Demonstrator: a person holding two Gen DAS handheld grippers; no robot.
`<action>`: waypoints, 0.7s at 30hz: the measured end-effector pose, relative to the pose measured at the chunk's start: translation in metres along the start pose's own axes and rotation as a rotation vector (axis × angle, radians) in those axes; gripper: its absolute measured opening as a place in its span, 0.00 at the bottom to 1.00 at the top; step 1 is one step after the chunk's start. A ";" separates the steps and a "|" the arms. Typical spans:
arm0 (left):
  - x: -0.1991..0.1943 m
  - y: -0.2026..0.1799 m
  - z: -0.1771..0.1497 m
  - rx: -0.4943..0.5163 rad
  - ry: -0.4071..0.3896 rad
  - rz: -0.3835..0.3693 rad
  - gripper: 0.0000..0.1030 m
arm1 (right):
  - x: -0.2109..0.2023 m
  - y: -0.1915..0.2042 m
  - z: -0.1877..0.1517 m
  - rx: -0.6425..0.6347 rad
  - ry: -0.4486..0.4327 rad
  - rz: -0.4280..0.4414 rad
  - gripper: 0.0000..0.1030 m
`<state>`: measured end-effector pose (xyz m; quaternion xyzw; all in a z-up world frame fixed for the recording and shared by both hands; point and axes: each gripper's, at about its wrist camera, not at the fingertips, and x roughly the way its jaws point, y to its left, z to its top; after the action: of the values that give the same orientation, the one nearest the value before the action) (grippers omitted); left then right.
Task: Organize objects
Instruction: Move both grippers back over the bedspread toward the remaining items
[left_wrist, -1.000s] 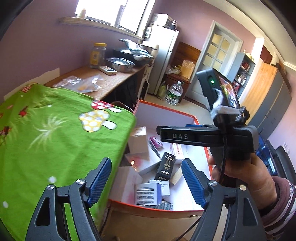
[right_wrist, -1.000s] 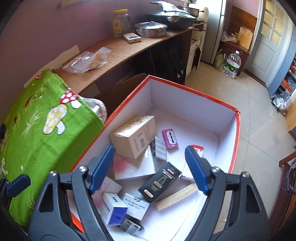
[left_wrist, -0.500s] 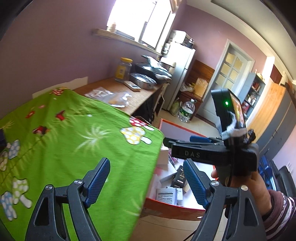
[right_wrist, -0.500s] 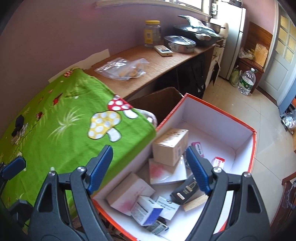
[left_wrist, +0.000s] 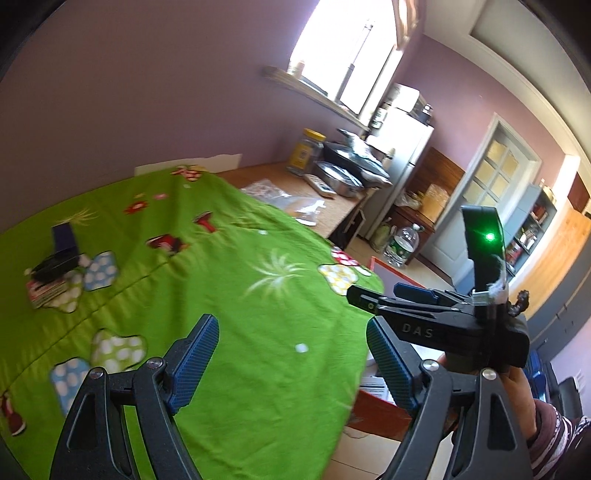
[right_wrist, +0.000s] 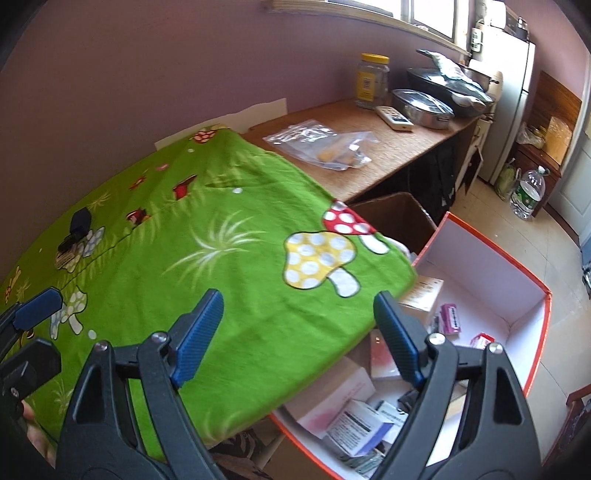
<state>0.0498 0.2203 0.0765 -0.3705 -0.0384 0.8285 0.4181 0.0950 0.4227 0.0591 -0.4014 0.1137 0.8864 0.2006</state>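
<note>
A green mushroom-print cloth (left_wrist: 229, 295) covers the table. Near its far left edge lie a few small things: a dark blue box (left_wrist: 63, 238), a black item (left_wrist: 55, 264) and a striped packet (left_wrist: 46, 293); they also show in the right wrist view (right_wrist: 74, 240). My left gripper (left_wrist: 291, 356) hangs open over the cloth with nothing between its blue pads. My right gripper (right_wrist: 295, 339) is open and empty over the cloth's right edge. Below that edge stands the red-and-white box (right_wrist: 491, 242) with several cartons inside, among them a tan carton (right_wrist: 421, 295).
A wooden counter (right_wrist: 388, 147) behind the table carries a plastic bag (right_wrist: 332, 147), a jar (right_wrist: 371, 81) and metal pans (right_wrist: 423, 107). A brown cardboard box (right_wrist: 399, 218) stands between counter and red box. A water bottle (right_wrist: 528, 192) stands on the floor by the fridge.
Both grippers have swung left and risen a little, from above the red box to over the green cloth. The small things at the cloth's left edge have come into view.
</note>
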 end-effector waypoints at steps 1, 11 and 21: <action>-0.002 0.005 -0.001 -0.010 0.000 0.007 0.81 | 0.000 0.004 0.000 -0.005 -0.002 0.008 0.83; -0.025 0.072 -0.004 -0.141 -0.002 0.121 0.81 | 0.008 0.056 0.006 -0.117 -0.025 0.087 0.86; -0.044 0.141 -0.002 -0.296 0.004 0.306 0.81 | 0.021 0.102 0.015 -0.217 -0.021 0.228 0.88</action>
<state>-0.0258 0.0968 0.0477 -0.4309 -0.1022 0.8670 0.2284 0.0270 0.3426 0.0570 -0.3958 0.0599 0.9147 0.0551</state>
